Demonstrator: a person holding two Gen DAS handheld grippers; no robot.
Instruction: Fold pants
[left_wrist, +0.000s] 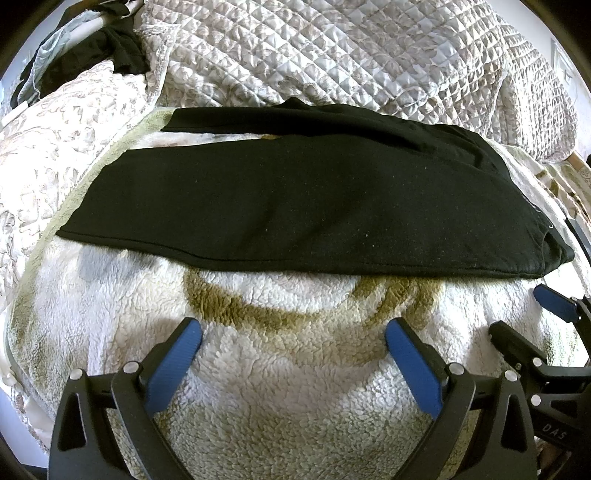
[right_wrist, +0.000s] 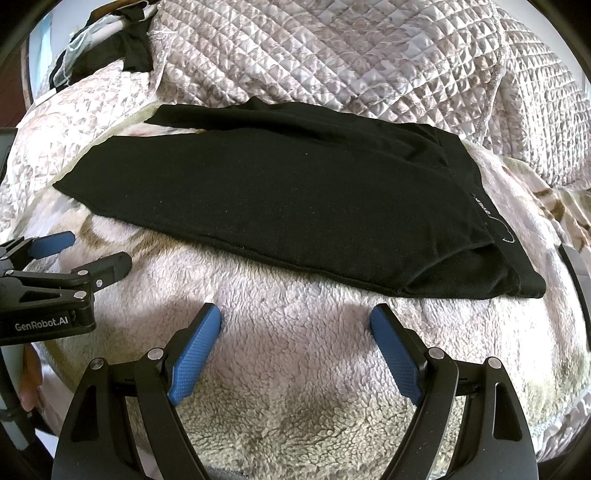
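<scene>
Black pants (left_wrist: 295, 206) laid lengthwise across a fluffy fleece blanket (left_wrist: 295, 387), one leg folded over the other, waistband (right_wrist: 491, 218) to the right, cuffs to the left. Left gripper (left_wrist: 293, 332) hovering over bare fleece, fingers spread wide, nothing between them. Right gripper (right_wrist: 295, 317) just alongside, equally released, holding nothing, short of the near hem.

Risks from here, as a guess: thick pile right beneath the near seam, so easy to pinch blanket together with cloth and drag the whole bedding up. Equally easy to catch only the top leg and peel the layers apart, with the far leg (left_wrist: 258, 122) already peeking out unevenly behind. Soft knit, likely to sag and crease if lifted from one corner alone. Grippers close together too, so a chance of knocking fingers when reaching for cuffs and waist.

Surface: a bed, springy and uneven, hardly a firm base for pressing a crease. Quilted coverlet (left_wrist: 351, 55) bunched up behind, patterned bedding at left, dark clothing (left_wrist: 122, 48) heaped in the far left corner. Daylight from the left.
</scene>
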